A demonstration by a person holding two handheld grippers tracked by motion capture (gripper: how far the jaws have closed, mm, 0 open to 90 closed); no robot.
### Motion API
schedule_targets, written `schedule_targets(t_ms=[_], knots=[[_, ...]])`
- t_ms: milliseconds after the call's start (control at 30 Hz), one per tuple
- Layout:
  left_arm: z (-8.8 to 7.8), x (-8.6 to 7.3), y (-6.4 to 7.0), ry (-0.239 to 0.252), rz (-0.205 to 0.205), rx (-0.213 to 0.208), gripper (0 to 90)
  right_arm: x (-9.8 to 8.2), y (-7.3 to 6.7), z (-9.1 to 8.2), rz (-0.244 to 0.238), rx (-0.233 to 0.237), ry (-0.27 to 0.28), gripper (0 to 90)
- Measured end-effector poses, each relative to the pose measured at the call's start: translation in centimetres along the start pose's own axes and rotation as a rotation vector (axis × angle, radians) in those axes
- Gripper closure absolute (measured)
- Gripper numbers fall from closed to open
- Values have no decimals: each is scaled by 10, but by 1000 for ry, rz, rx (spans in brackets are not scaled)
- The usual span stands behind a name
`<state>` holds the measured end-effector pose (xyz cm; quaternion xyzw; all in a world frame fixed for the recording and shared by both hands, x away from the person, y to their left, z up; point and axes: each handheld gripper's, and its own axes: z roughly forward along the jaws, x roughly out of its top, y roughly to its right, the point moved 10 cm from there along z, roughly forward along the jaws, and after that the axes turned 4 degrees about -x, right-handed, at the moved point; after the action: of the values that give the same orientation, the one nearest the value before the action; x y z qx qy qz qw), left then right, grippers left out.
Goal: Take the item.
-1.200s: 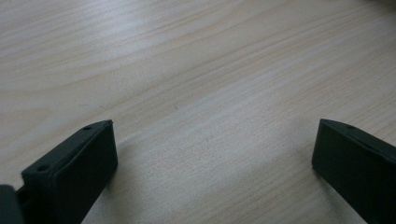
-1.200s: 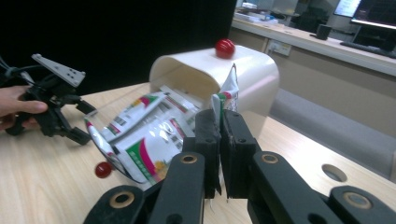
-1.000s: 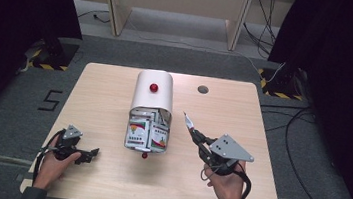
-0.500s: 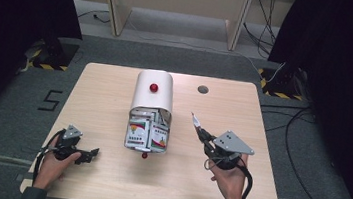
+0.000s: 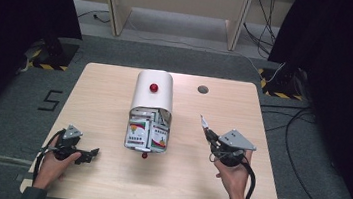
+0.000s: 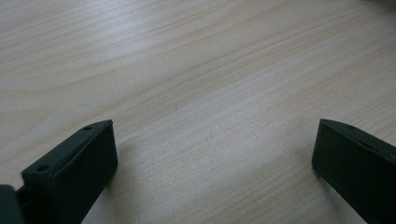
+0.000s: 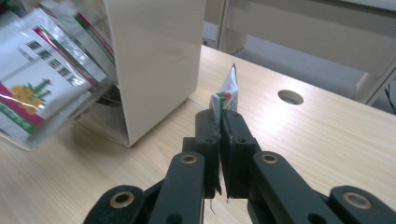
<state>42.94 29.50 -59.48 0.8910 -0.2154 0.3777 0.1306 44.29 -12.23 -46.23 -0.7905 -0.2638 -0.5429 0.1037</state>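
Pale wood-grain table, square-topped, with a small round grommet hole near the far right. At mid-table, a cream-white metal box with a rounded top, lying on its back, a red knob on the upper face. At the near end of that box, an opened clear flap loaded with white sachets printed in red, green and yellow; a second red knob just beyond the flap edge, on the table. Right gripper, black, two-jawed, topped by a grey three-cornered plate, held in the right hand to the right of the box and apart from it; jaws pressed together on a thin white sachet with red-and-green edge, upper end poking up past the jaw tips, lower edge visible below them. In the right gripper view, the box wall just left of the pinched sachet, more sachets spilling at far left, blurred. Left gripper, black, in the left hand at the near left corner, low over the table, well apart from the box; jaws spread wide, bare wood between them.
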Motion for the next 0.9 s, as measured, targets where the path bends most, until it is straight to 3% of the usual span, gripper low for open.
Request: schedule_targets(t_ms=[400, 900], knots=[[0, 0, 0, 0, 0, 0, 0, -17, 15, 9, 15, -40, -40, 866], [0, 0, 0, 0, 0, 0, 0, -21, 17, 12, 17, -43, -48, 867]])
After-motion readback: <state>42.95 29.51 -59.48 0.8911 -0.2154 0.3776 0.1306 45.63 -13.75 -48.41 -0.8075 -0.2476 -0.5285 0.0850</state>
